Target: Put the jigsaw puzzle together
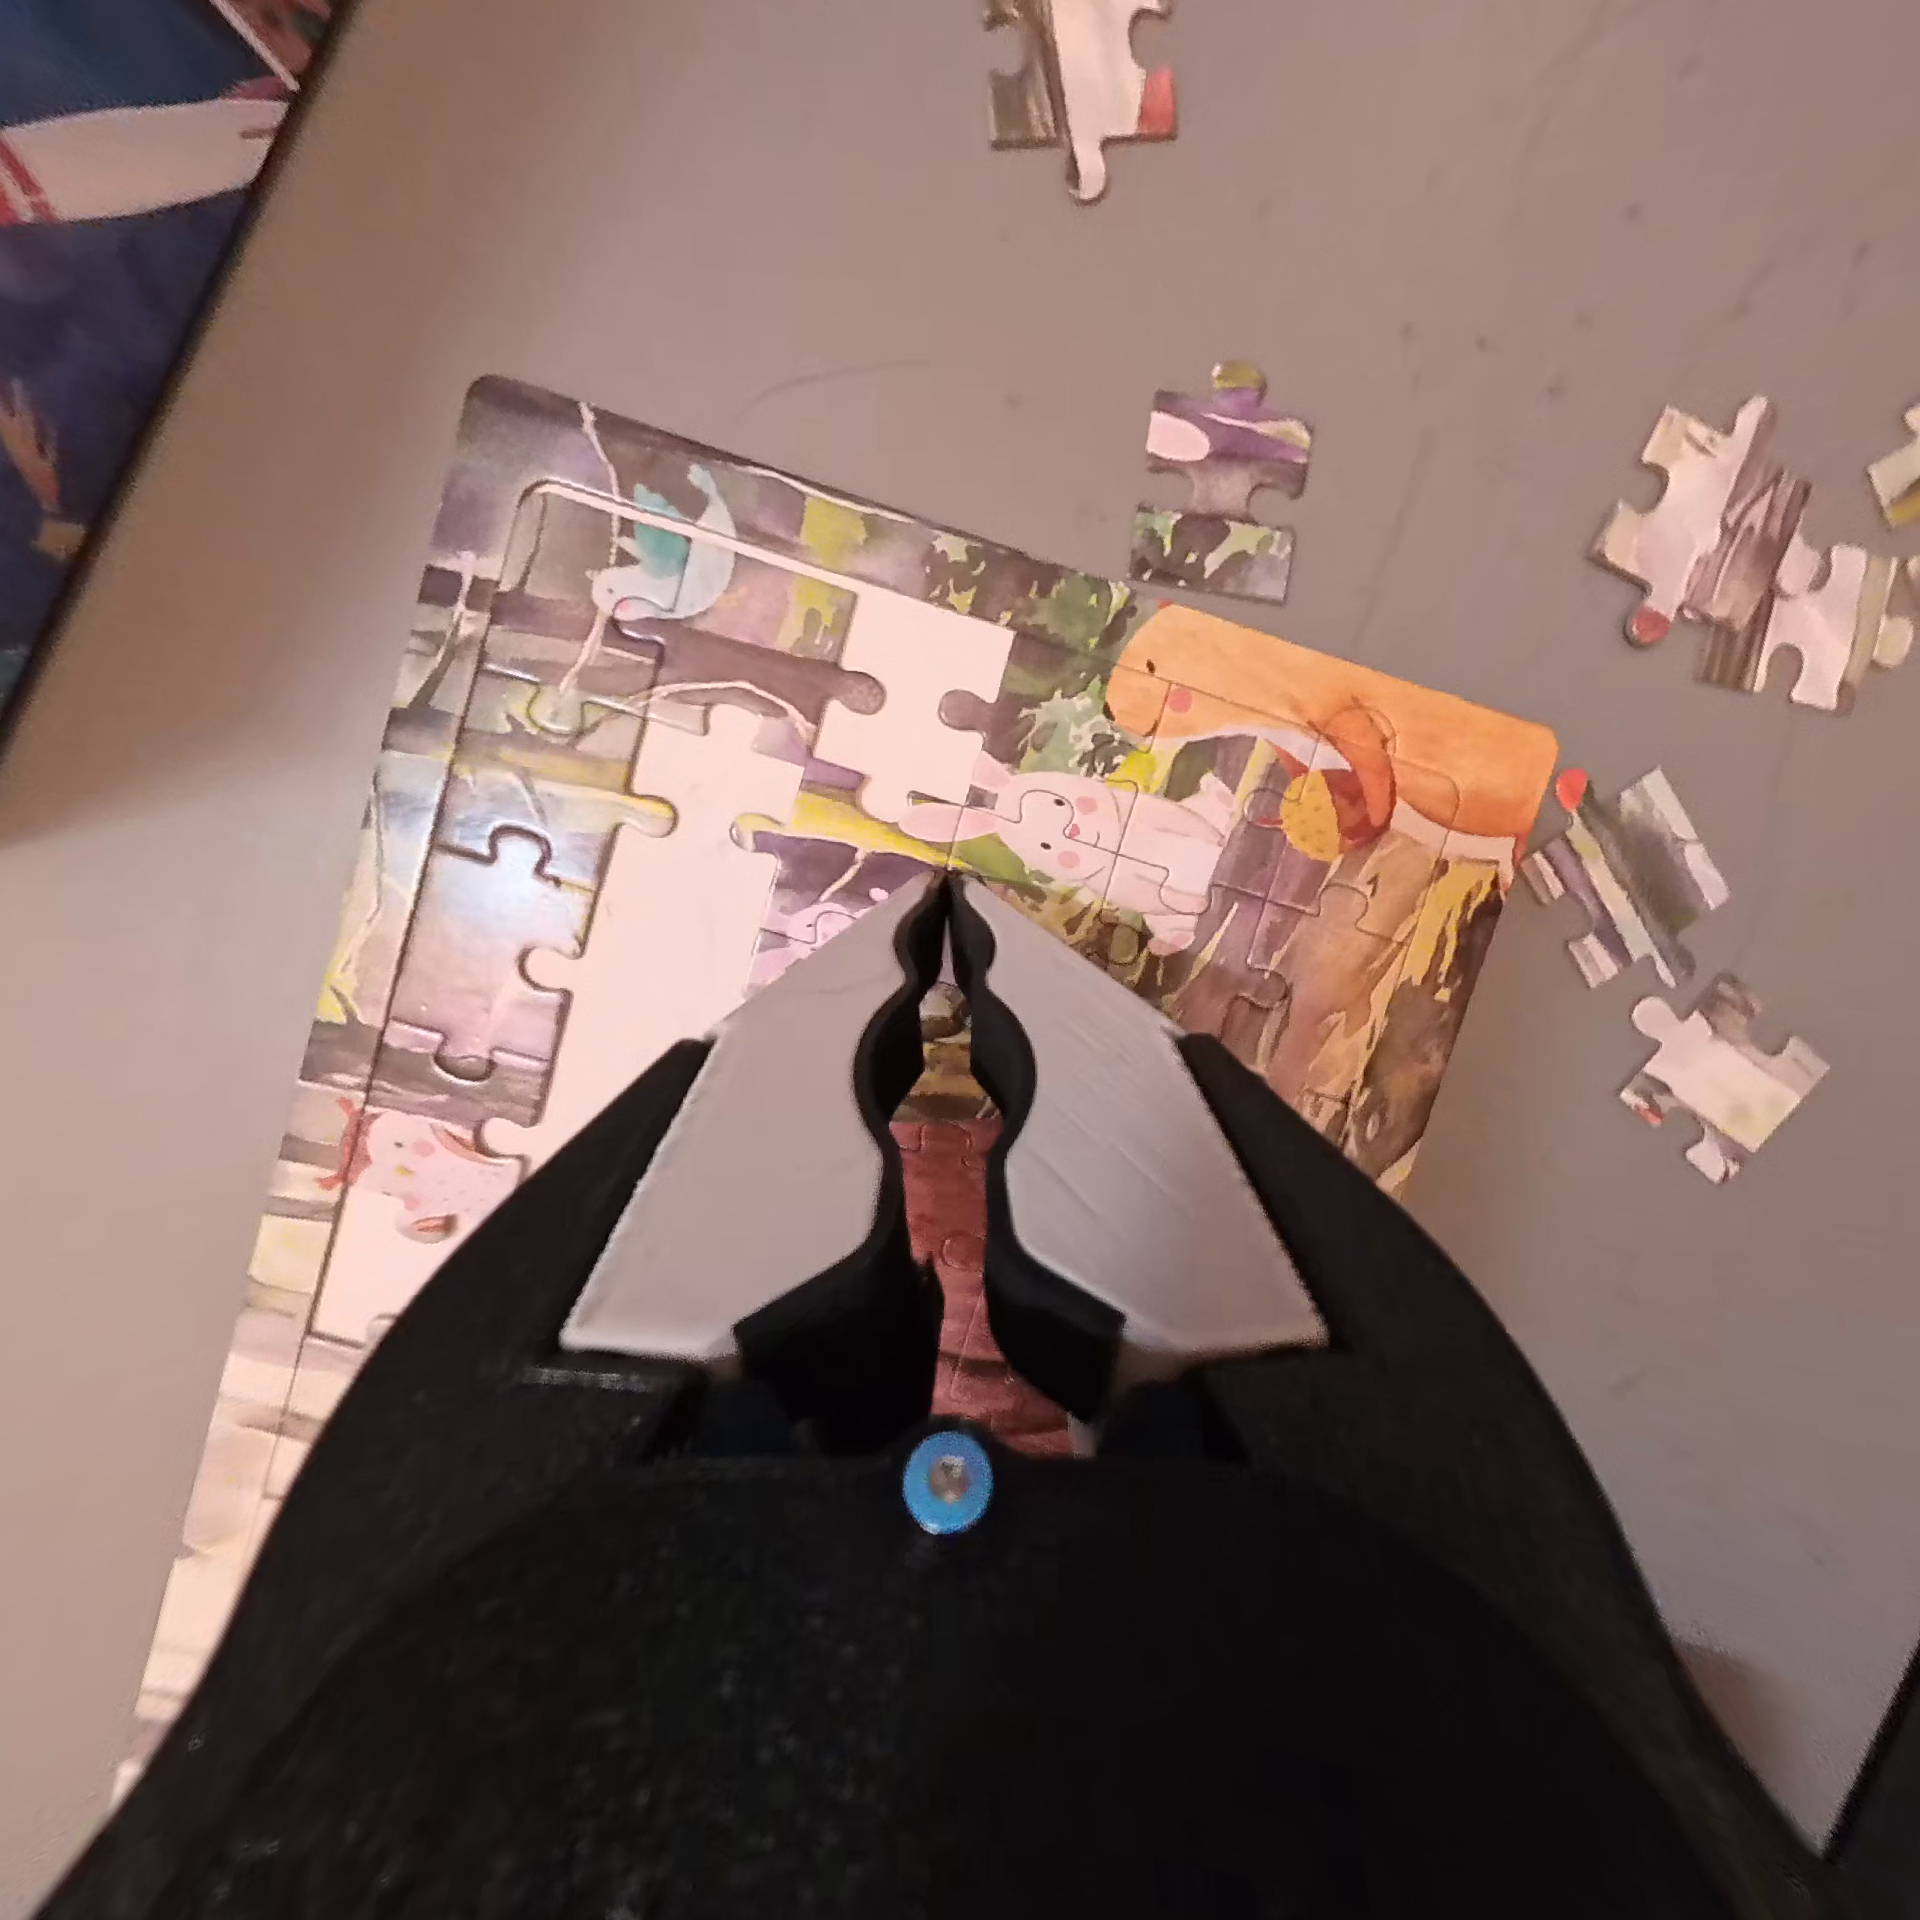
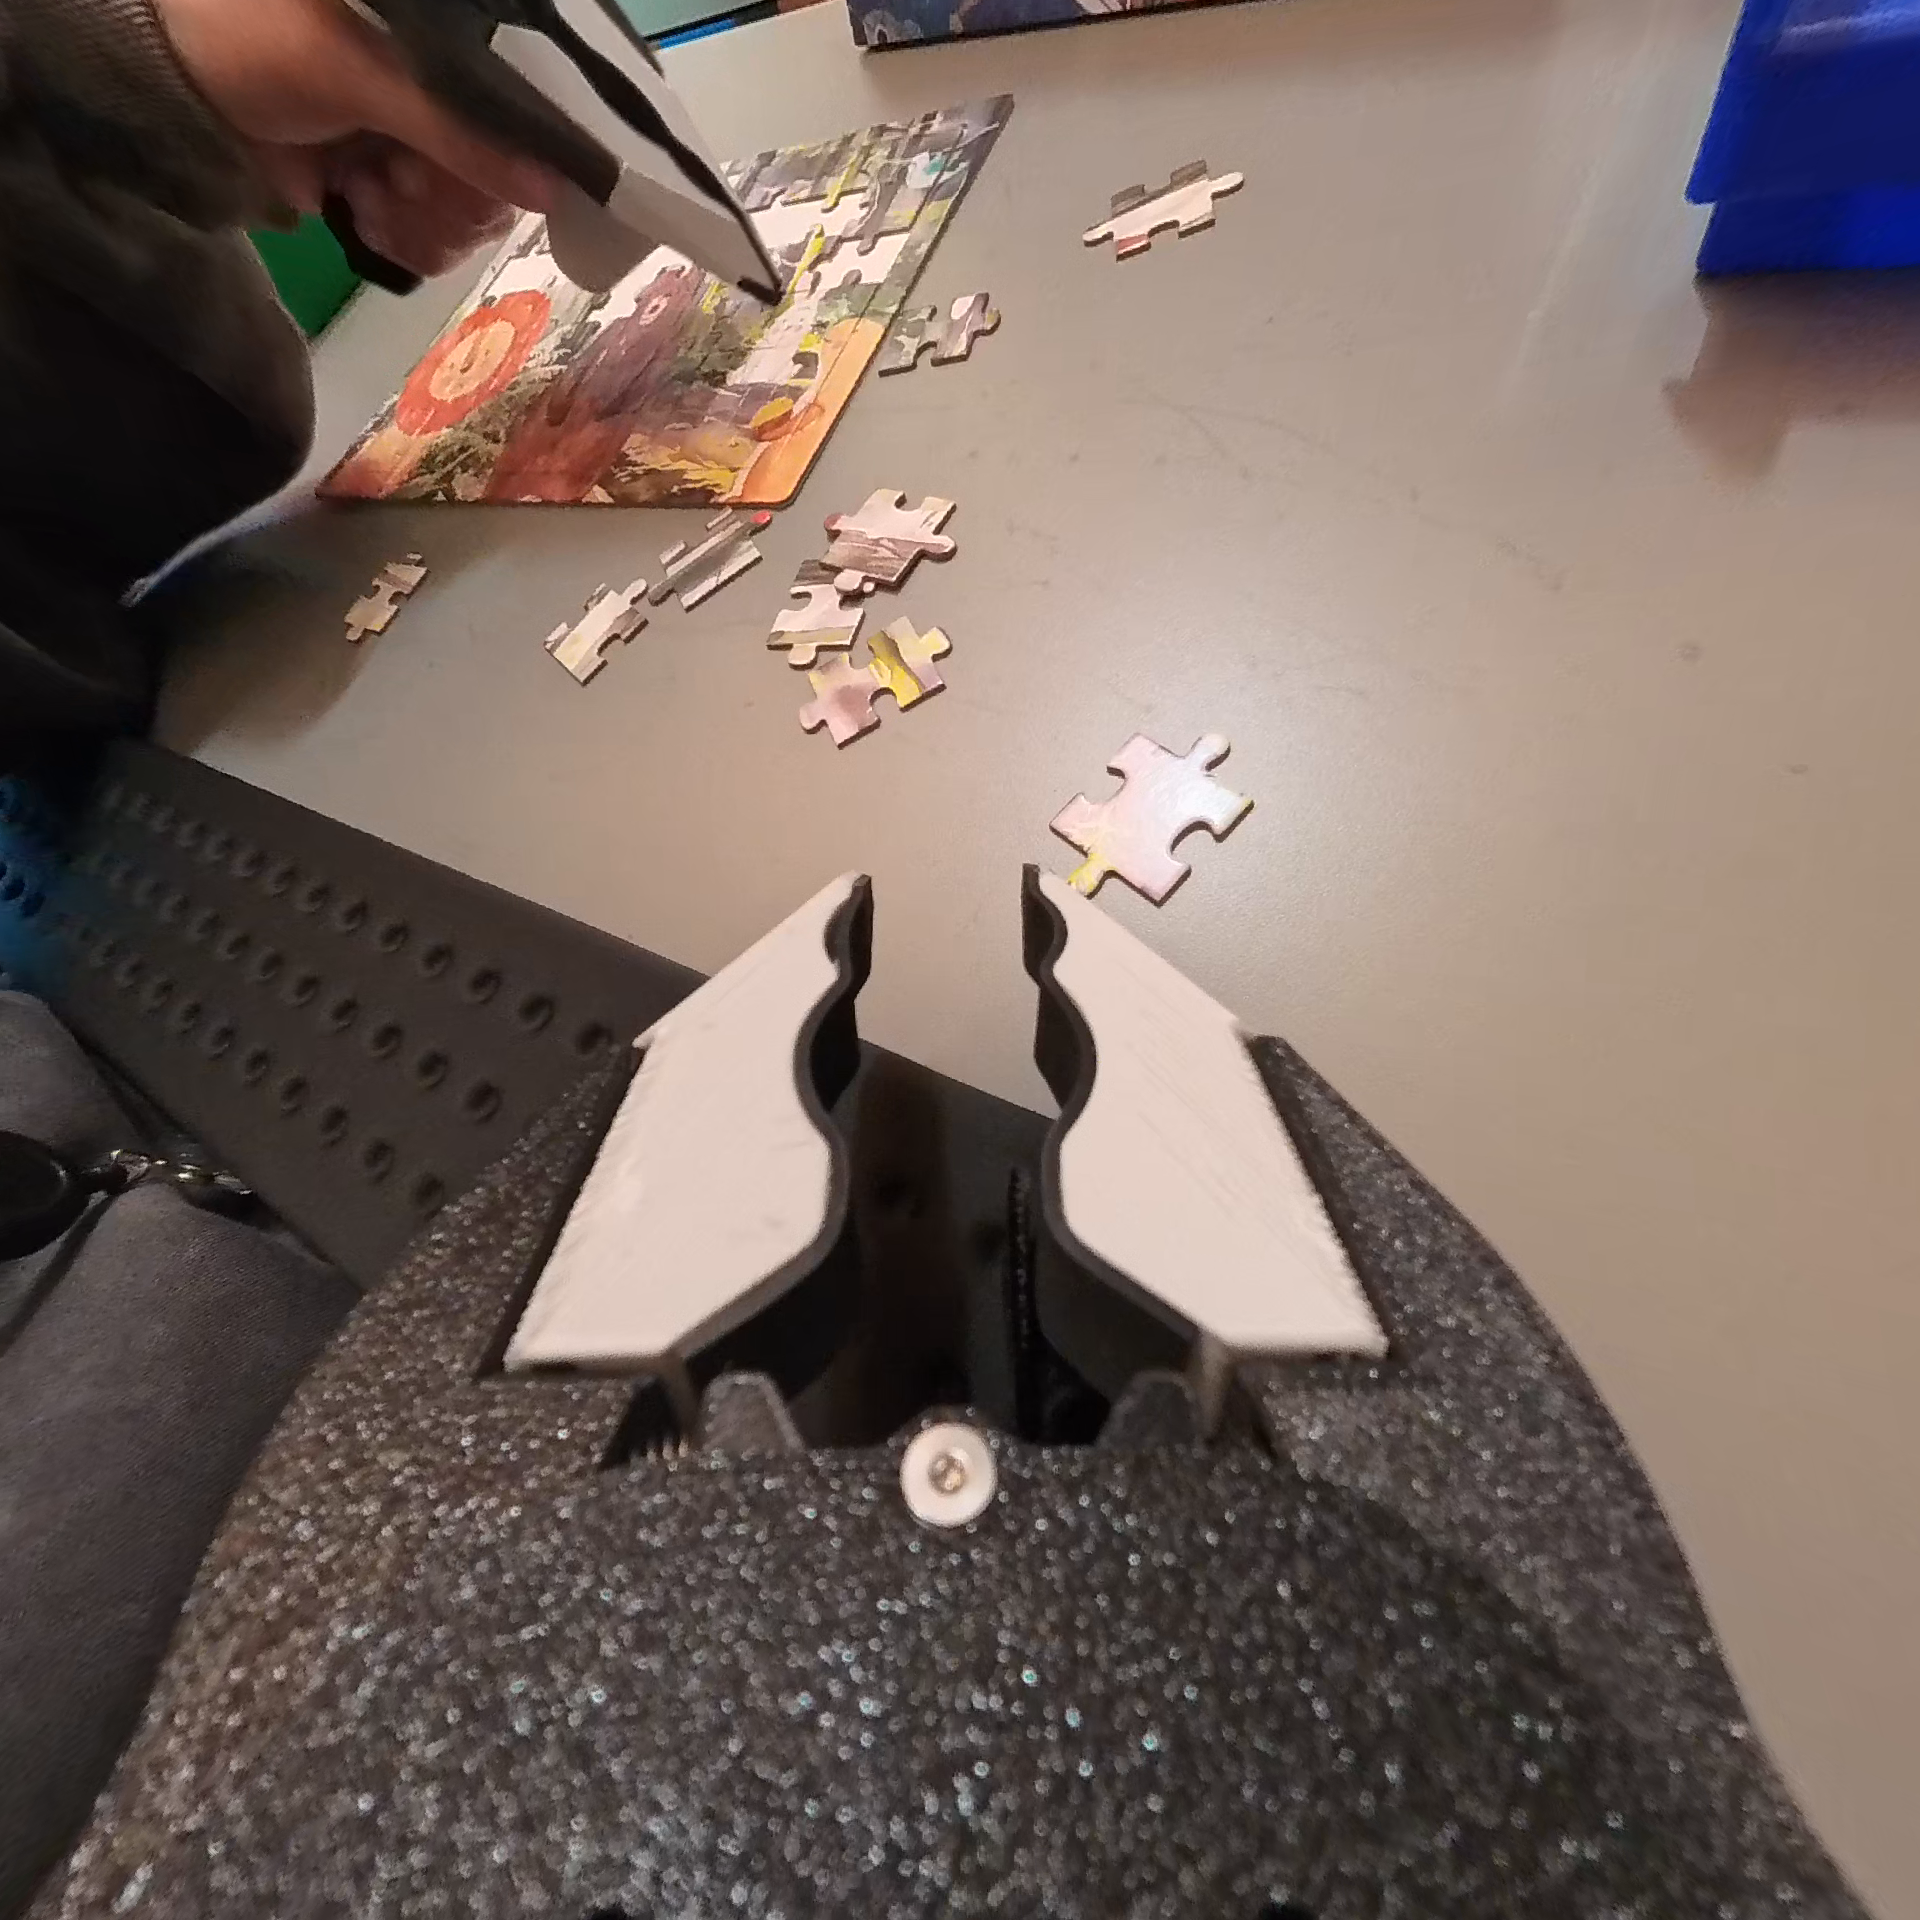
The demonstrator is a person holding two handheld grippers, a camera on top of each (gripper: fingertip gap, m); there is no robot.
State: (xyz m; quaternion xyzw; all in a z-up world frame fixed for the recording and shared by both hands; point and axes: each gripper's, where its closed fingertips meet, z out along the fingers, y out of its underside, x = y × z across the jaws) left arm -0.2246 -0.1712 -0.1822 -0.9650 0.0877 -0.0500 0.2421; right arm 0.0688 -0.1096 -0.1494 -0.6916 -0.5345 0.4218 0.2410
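landmark: puzzle board (image 1: 499,582), partly filled, lay flat on the grey table (image 1: 831,260); all places given relative to it.
left of board: the person's hand (image 2: 343,177) held the left gripper's handle above the board's near-left part.
left gripper (image 1: 943,883): fingers pressed together at the tips, tips down over the board's middle by the rabbit picture; could not tell whether a piece sat under them.
board gaps: white empty slots (image 1: 925,686) showed just beyond and left of those tips.
right of board: loose pieces (image 2: 862,613) lay scattered on the table, near the board's right edge, some touching one another.
single piece (image 2: 1151,816): lay apart, nearer the right gripper than the board.
right gripper (image 2: 945,894): fingers spread apart, empty, well clear of the board, low over the table edge.
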